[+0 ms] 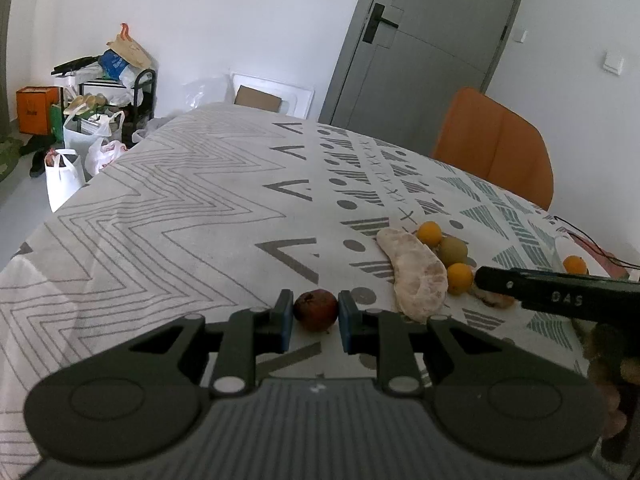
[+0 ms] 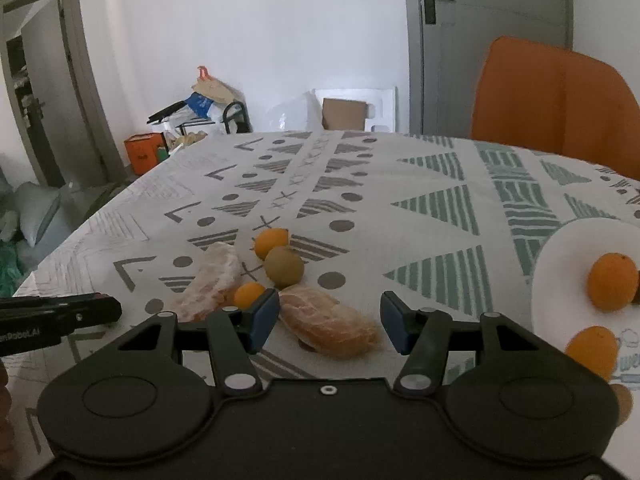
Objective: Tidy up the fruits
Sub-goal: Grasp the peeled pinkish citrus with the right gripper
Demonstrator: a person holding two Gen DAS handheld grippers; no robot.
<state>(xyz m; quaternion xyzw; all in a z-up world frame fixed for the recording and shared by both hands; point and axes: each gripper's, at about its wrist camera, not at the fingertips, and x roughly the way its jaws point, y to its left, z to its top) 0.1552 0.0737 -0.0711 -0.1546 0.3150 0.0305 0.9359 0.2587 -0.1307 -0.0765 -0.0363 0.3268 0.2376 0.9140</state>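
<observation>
Now left gripper (image 1: 315,314) fingers clamp a dark red fruit (image 1: 316,309); right gripper (image 2: 327,320) fingers, half open, straddle a peeled segment (image 2: 328,330). Next: pinch, carry to plate (image 2: 560,264).

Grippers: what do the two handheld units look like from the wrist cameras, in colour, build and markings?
The left gripper and the right gripper match: matte black bodies with ribbed tops, round side housings, silver pivot pins, linkage arms and blue finger pads. White lettering marks each body's side. No sleeves or cables on them are visible.
</observation>
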